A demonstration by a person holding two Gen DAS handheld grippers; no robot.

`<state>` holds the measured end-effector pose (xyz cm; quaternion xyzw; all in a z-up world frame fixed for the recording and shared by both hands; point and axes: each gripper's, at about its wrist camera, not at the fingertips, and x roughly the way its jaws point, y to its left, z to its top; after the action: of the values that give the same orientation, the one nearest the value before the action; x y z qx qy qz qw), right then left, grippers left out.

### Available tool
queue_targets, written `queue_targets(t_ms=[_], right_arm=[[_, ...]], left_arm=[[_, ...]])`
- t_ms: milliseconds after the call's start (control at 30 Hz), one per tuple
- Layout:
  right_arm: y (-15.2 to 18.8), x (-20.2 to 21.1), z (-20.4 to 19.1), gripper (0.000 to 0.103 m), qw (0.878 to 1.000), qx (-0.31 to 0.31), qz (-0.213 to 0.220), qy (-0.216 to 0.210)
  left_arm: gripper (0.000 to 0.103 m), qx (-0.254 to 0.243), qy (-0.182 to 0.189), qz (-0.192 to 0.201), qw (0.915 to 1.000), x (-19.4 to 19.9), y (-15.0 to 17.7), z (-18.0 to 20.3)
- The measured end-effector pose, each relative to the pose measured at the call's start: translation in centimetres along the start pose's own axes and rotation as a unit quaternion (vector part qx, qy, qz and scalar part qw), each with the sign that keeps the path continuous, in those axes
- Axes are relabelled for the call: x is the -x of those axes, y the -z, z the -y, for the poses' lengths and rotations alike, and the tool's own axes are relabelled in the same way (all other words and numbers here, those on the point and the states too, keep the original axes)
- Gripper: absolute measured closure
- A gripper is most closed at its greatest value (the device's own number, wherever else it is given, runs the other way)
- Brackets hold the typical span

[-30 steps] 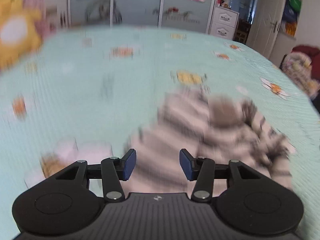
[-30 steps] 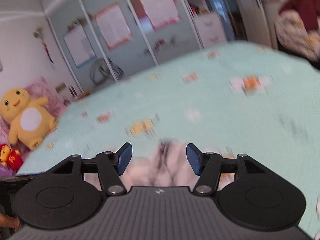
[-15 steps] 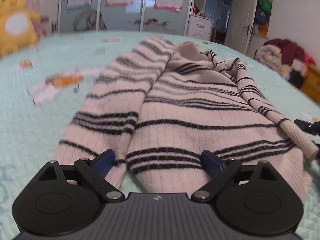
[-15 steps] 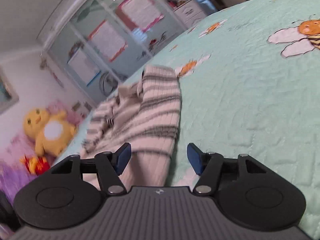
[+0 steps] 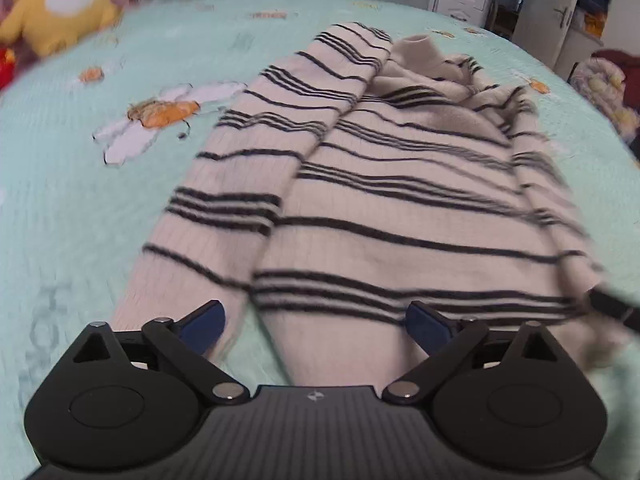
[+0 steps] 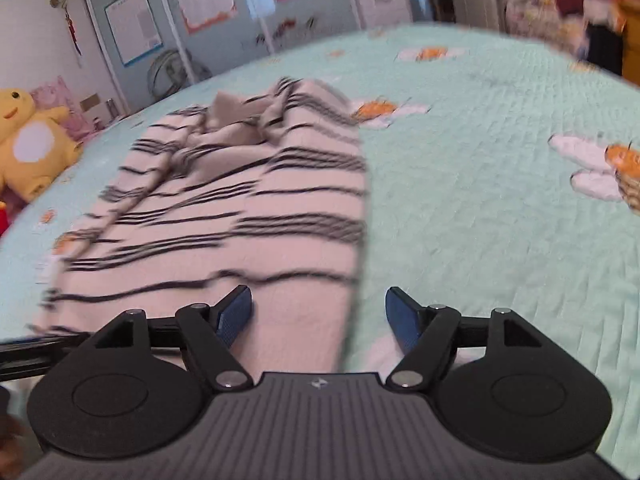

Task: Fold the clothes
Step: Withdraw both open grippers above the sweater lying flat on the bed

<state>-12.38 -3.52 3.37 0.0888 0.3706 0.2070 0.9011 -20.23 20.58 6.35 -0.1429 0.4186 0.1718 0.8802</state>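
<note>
I saw the mint-green quilted bedspread [image 5: 60, 208] printed with bees filling both views. On it the pink, black-striped sweater [image 5: 400, 200] lay lengthwise, collar at the far end, one sleeve folded along its left side. My left gripper [image 5: 316, 322] sat at the near hem, blue pads spread wide with nothing between them but cloth below. My right gripper [image 6: 319, 314] stood equally agape over the hem's right edge. A yellow plush toy [image 6: 28, 148] sat far left.
</note>
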Motion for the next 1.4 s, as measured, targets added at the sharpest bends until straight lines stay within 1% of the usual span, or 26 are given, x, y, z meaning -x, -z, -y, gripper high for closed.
queue_targets(t_ms=[67, 100, 133, 167, 233, 267, 300, 333, 433, 533, 600, 700, 800, 967, 1033, 1167, 1400], right_arm=[[-0.3, 1.6, -1.7, 0.029, 0.999, 0.01, -0.028, -0.017], [-0.5, 2.4, -2.8, 0.029, 0.999, 0.025, -0.039, -0.012], [-0.6, 3.2, -3.8, 0.029, 0.998, 0.04, -0.049, -0.008], [-0.8, 3.9, -4.8, 0.029, 0.997, 0.05, -0.06, -0.008], [-1.4, 5.0, -6.0, 0.028, 0.995, 0.046, -0.081, -0.026], [-1.6, 5.5, -6.5, 0.028, 0.995, 0.044, -0.089, -0.034], [-1.8, 6.0, -7.0, 0.028, 0.994, 0.043, -0.092, -0.039], [-2.0, 6.5, -7.5, 0.028, 0.994, 0.048, -0.091, -0.041], [-2.2, 7.6, -8.7, 0.028, 0.994, 0.081, -0.076, -0.024], [-2.5, 7.8, -8.4, 0.027, 0.994, 0.083, -0.074, -0.018], [-2.6, 7.4, -7.8, 0.027, 0.994, 0.07, -0.079, -0.015], [-2.4, 6.6, -7.5, 0.027, 0.994, 0.062, -0.092, -0.005], [-2.4, 6.3, -8.4, 0.027, 0.992, 0.085, -0.091, 0.005], [-2.7, 6.0, -9.9, 0.027, 0.99, 0.112, -0.089, 0.016], [-2.7, 5.9, -10.3, 0.027, 0.988, 0.125, -0.086, 0.028], [-2.6, 6.3, -10.9, 0.027, 0.987, 0.138, -0.068, 0.043], [-3.0, 8.1, -11.6, 0.027, 0.985, 0.159, -0.031, 0.054]], left_arm=[[0.003, 0.0, 0.017, 0.0, 0.9998, 2.1, -0.2, 0.7], [0.003, -0.006, 0.015, -0.001, 0.9999, 3.0, -0.2, 1.1], [0.003, -0.013, 0.007, -0.01, 0.9999, 3.7, -0.3, 1.6], [0.003, -0.016, -0.003, -0.027, 0.9995, 4.0, -0.4, 1.9], [0.003, -0.014, -0.019, -0.062, 0.9978, 4.6, -0.6, 2.2], [0.003, -0.005, -0.02, -0.069, 0.9974, 5.0, -0.7, 2.1], [0.003, 0.004, -0.014, -0.065, 0.9978, 5.5, -0.6, 1.9], [0.003, 0.013, -0.007, -0.061, 0.998, 6.0, -0.6, 1.7], [0.003, 0.025, 0.0, -0.063, 0.9977, 6.1, -0.6, 1.2], [0.003, 0.038, 0.007, -0.065, 0.9971, 6.2, -0.6, 0.6], [0.003, 0.044, 0.009, -0.069, 0.9966, 6.1, -0.5, 0.3], [0.003, 0.026, 0.003, -0.073, 0.997, 5.6, -0.2, 0.7], [0.003, 0.014, -0.01, -0.071, 0.9973, 5.5, -0.2, 0.8], [0.003, -0.001, -0.037, -0.052, 0.998, 5.9, -0.5, 0.8], [0.003, -0.007, -0.046, -0.048, 0.9977, 6.0, -0.8, 0.9], [0.003, -0.015, -0.063, -0.031, 0.9975, 6.6, -0.8, 1.2], [0.003, -0.032, -0.067, -0.008, 0.9972, 8.1, -0.6, 2.0]])
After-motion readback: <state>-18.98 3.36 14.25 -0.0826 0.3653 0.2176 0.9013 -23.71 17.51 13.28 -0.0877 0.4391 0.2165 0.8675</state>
